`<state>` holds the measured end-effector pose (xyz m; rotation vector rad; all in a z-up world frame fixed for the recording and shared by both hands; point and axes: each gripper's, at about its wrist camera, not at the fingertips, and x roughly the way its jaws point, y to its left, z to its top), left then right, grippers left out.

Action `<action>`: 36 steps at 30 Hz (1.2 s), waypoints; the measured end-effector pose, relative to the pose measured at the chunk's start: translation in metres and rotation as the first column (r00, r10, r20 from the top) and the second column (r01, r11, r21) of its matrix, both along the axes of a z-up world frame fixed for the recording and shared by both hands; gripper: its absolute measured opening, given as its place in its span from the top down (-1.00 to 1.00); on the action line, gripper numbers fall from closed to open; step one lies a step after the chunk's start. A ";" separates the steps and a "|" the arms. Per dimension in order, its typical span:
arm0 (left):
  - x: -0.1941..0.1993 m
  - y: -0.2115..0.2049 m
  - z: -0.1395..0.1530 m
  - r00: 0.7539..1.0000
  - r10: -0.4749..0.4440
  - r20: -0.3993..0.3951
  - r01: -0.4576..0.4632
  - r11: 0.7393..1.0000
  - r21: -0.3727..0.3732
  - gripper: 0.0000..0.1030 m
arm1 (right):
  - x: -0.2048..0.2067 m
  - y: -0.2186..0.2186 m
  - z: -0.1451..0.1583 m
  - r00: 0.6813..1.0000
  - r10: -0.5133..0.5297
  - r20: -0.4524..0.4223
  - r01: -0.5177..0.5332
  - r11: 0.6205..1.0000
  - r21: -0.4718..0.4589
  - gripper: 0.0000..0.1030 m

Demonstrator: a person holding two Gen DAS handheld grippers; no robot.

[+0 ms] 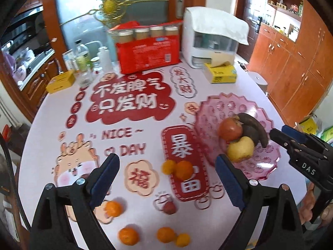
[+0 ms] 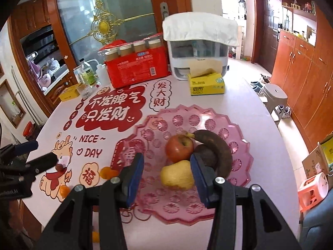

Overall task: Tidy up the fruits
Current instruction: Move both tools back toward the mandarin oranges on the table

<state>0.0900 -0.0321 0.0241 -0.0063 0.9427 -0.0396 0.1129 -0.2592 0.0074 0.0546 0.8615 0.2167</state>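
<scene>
A pink plastic fruit plate (image 1: 256, 162) (image 2: 158, 198) holds a red apple (image 1: 230, 129) (image 2: 180, 149), a yellow pear (image 1: 240, 149) (image 2: 177, 176) and a dark, overripe banana (image 1: 255, 126) (image 2: 218, 150). Several small oranges (image 1: 183, 169) lie loose on the table left of the plate, with a small red fruit (image 1: 169, 208) among them. My left gripper (image 1: 167, 180) is open and empty above the oranges. My right gripper (image 2: 166, 173) is open and empty over the plate, just above the pear; it also shows in the left wrist view (image 1: 278, 133).
The round table has a printed red and white cover (image 1: 129, 98). At the back stand a red pack of jars (image 1: 147, 50), a white appliance under a cloth (image 1: 210, 39), a yellow tissue box (image 1: 221, 74), bottles (image 1: 82, 60) and a yellow box (image 1: 60, 81).
</scene>
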 end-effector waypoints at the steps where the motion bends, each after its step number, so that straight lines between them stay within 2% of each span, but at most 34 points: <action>1: -0.004 0.010 0.002 1.000 0.010 0.002 -0.010 1.000 0.002 -0.80 | -0.003 0.005 0.002 1.000 0.003 0.001 -0.003 1.000 0.002 0.08; 9: -0.029 0.080 0.004 0.997 0.072 0.003 -0.072 0.997 0.019 -0.80 | -0.023 0.053 0.011 0.999 0.034 0.003 -0.034 0.999 -0.003 0.08; 15: -0.040 0.124 -0.017 0.995 0.087 -0.047 -0.086 0.996 0.015 -0.80 | -0.038 0.091 0.010 0.999 0.051 -0.002 -0.051 0.998 -0.025 0.08; 19: -0.043 0.137 -0.035 0.995 0.048 -0.087 -0.046 0.999 0.022 -0.80 | -0.048 0.113 0.000 0.998 0.050 -0.027 -0.051 0.998 -0.048 0.08; 24: -0.048 0.141 -0.065 0.986 -0.066 -0.156 0.070 0.997 0.025 -0.80 | -0.061 0.138 -0.024 0.994 0.053 -0.093 -0.059 0.996 -0.073 0.08; 28: -0.060 0.134 -0.090 0.956 -0.198 -0.218 0.203 0.979 0.002 -0.80 | -0.076 0.154 -0.051 0.986 0.056 -0.159 -0.071 0.993 -0.089 0.08; 33: -0.080 0.114 -0.113 0.895 -0.363 -0.261 0.377 0.926 0.004 -0.80 | -0.092 0.165 -0.079 0.967 0.075 -0.243 -0.092 0.994 -0.059 0.08; 36: -0.085 0.105 -0.126 0.867 -0.414 -0.277 0.431 0.902 0.001 -0.80 | -0.100 0.172 -0.094 0.954 0.095 -0.284 -0.112 0.993 -0.045 0.08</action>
